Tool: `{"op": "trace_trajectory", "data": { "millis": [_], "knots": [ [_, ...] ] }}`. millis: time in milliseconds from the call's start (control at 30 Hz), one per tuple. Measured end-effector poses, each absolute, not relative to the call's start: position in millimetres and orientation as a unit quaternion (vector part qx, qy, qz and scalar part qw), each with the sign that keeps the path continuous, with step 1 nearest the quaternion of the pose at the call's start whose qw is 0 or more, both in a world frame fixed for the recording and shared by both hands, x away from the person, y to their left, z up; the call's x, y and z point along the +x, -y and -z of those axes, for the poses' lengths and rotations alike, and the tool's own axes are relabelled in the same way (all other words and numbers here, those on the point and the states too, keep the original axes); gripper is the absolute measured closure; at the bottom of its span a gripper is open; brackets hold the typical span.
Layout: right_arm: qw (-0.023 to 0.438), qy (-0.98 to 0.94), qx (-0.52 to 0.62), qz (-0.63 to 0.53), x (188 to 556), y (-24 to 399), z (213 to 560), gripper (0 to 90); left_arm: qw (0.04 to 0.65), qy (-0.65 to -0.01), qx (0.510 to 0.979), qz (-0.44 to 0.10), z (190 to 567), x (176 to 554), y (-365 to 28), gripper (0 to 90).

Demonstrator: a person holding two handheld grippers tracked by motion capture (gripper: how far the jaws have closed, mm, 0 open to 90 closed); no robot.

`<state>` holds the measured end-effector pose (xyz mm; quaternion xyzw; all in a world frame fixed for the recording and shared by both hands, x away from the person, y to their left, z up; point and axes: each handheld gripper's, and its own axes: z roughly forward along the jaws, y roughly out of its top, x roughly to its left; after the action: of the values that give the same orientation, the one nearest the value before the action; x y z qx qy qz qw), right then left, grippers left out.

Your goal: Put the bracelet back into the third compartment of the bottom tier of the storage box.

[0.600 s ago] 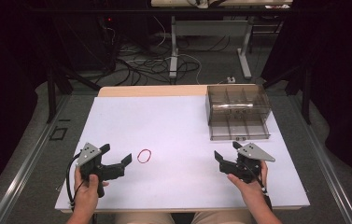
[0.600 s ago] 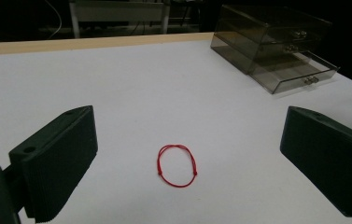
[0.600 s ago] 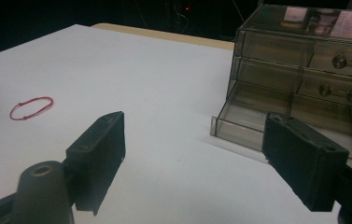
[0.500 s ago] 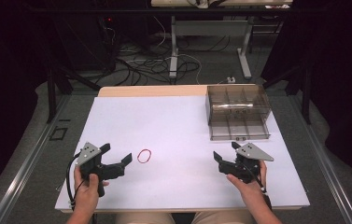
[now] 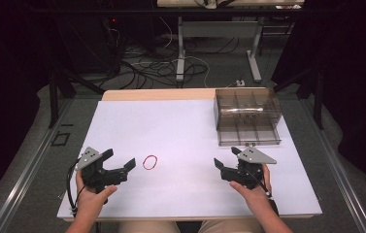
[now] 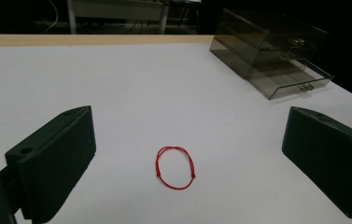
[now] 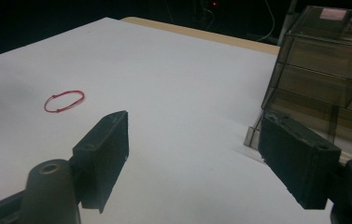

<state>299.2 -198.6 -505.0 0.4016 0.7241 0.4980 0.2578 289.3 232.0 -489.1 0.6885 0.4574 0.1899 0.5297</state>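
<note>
A small red string loop lies flat on the white table top, just right of my left gripper. That gripper is open, and the red loop lies on the table ahead of its wide-apart jaws, touching neither. My right gripper is also open, near the front right, holding nothing. From its own camera the red loop is far off to the left. A smoky clear drawer box stands at the back right, its lowest drawer pulled out.
The drawer box stands close ahead of the right gripper's right jaw. A bare wooden strip runs along the table's far edge. Beyond it are desk legs and cables on the floor. A hand holds each gripper near the front edge.
</note>
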Motion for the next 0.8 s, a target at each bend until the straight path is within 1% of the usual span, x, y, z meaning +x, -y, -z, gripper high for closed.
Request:
{"op": "trace_trajectory", "data": {
  "millis": [167, 400, 433, 533, 667, 700, 800],
  "knots": [
    [0.255, -0.727, 0.396, -0.500, 301, 197, 501, 24.4, 0.526, -0.456, 0.691, -0.193, 489, 286, -233, 0.7],
    [0.252, -0.735, 0.385, -0.498, 301, 187, 491, 27.1, 0.526, -0.450, 0.694, -0.200, 489, 283, -234, 1.3],
    [0.255, -0.738, 0.377, -0.498, 301, 185, 490, 27.2, 0.526, -0.450, 0.693, -0.200, 490, 282, -234, 2.5],
    [0.244, -0.748, 0.371, -0.494, 303, 177, 487, 28.5, 0.523, -0.452, 0.694, -0.201, 491, 283, -235, 3.5],
    [0.240, -0.758, 0.370, -0.480, 308, 170, 486, 29.1, 0.518, -0.451, 0.699, -0.200, 492, 283, -234, 3.5],
    [0.226, -0.760, 0.375, -0.480, 313, 164, 487, 29.4, 0.516, -0.450, 0.700, -0.201, 492, 282, -233, 3.5],
    [0.217, -0.768, 0.373, -0.474, 320, 154, 486, 29.6, 0.515, -0.451, 0.701, -0.203, 493, 280, -234, 3.4]
  ]
}}
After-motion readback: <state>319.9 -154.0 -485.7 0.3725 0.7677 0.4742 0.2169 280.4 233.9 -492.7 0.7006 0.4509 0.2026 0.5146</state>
